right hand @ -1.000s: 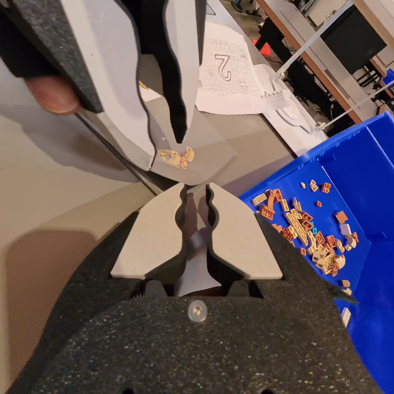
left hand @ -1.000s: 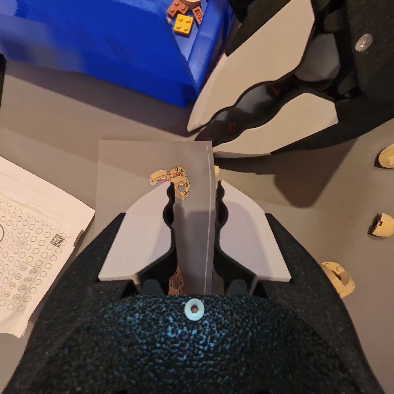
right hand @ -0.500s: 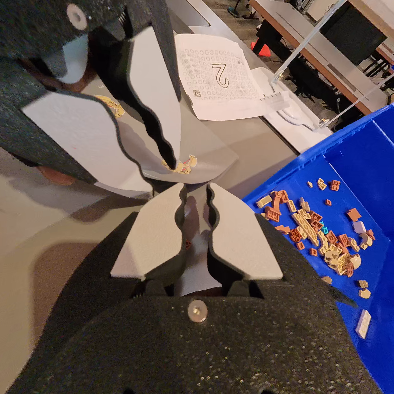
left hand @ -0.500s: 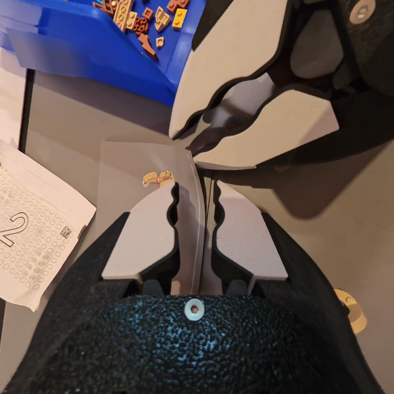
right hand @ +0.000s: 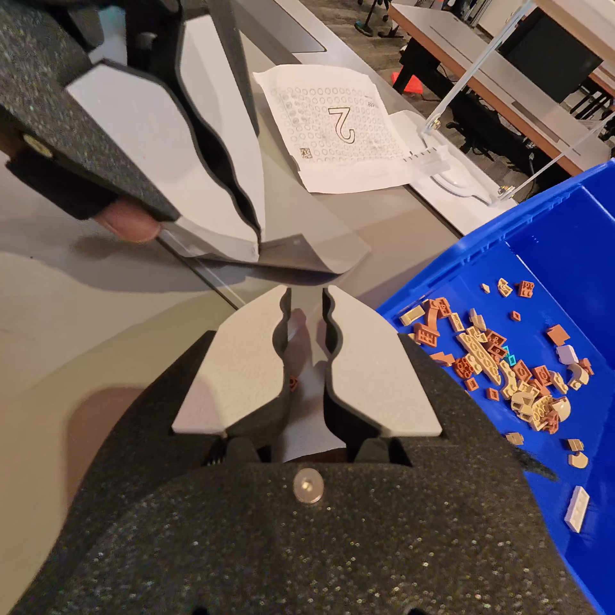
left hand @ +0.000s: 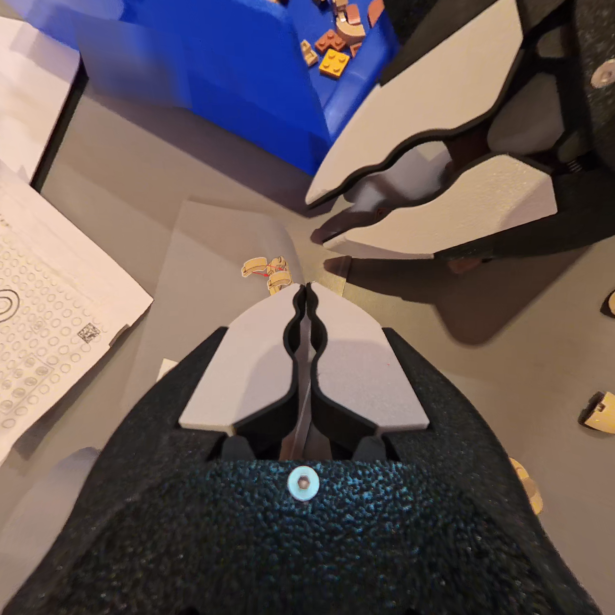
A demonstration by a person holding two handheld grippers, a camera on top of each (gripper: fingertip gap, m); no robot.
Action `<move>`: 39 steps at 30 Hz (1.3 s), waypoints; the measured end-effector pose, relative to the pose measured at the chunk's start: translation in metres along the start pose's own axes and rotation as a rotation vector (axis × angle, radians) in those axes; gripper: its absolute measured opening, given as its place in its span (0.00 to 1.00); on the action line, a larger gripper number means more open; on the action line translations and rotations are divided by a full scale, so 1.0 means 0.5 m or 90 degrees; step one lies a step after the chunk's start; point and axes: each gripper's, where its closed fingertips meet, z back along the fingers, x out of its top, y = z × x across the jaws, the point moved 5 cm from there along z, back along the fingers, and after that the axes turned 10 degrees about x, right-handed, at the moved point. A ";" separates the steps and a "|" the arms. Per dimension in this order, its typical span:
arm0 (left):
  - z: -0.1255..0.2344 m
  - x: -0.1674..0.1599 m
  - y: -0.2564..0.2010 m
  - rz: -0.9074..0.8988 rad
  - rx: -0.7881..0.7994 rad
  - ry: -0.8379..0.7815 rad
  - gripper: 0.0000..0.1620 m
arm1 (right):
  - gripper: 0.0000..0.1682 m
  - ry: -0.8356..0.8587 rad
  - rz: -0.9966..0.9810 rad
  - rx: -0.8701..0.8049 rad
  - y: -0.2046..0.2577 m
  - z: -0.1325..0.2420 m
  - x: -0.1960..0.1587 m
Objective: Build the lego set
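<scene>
My left gripper [left hand: 305, 286] is shut on the right edge of a grey page [left hand: 226, 253] of the instruction booklet. A printed picture of tan parts [left hand: 266, 273] lies just beyond its fingertips. The right wrist view shows this gripper [right hand: 258, 246] pinching the page [right hand: 316, 253], which is lifted and curls over. My right gripper [right hand: 306, 293] hovers just in front of the page with its fingers a little apart. A small reddish-brown piece [right hand: 293, 382] sits deep between them, against the left pad. It also shows in the left wrist view [left hand: 381, 212], inside that gripper [left hand: 314, 218].
A blue bin [right hand: 549, 249] with several tan and brown pieces stands to the right, and also shows at the back [left hand: 233, 83]. A white printed paper bag [left hand: 50, 332] lies to the left of the booklet. Loose tan pieces [left hand: 599, 416] lie on the grey table at the right. Left and right tips are no more than a few centimetres apart.
My left gripper's fingers closed from wide apart onto the page's edge, and the page now lifts and curls. The right gripper drew slightly back, with the brown piece still between its fingers.
</scene>
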 end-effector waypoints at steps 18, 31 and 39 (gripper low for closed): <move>0.117 -0.013 0.048 0.185 0.010 -0.157 0.00 | 0.11 -0.067 0.017 0.023 0.028 0.016 0.039; 0.165 -0.028 0.063 0.234 0.037 -0.272 0.00 | 0.11 -0.069 0.025 0.031 0.040 -0.033 0.086; 0.129 -0.026 0.030 0.117 0.097 -0.237 0.00 | 0.11 -0.085 -0.046 0.046 0.027 -0.073 0.103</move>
